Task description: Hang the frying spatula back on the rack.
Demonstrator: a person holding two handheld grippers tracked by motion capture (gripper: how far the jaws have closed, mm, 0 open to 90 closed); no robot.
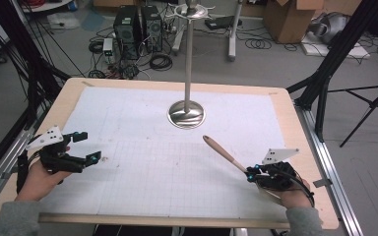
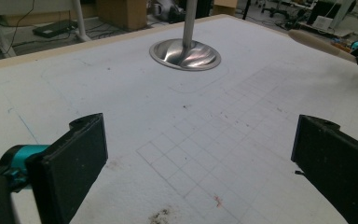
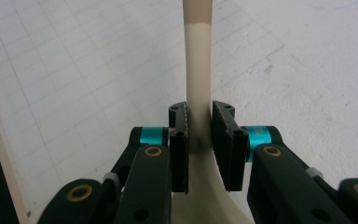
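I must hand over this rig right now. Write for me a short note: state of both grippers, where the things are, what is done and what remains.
Right gripper: shut on the cream utensil with a light wooden handle, held above the table's white gridded mat, handle pointing toward the stand.
Left gripper: open, nothing between its jaws, low over the mat's left side.
Silver metal stand with a round base: upright at the mat's far middle, hooks on top.
Done: utensil picked up.
Left: probably hanging it on the stand.
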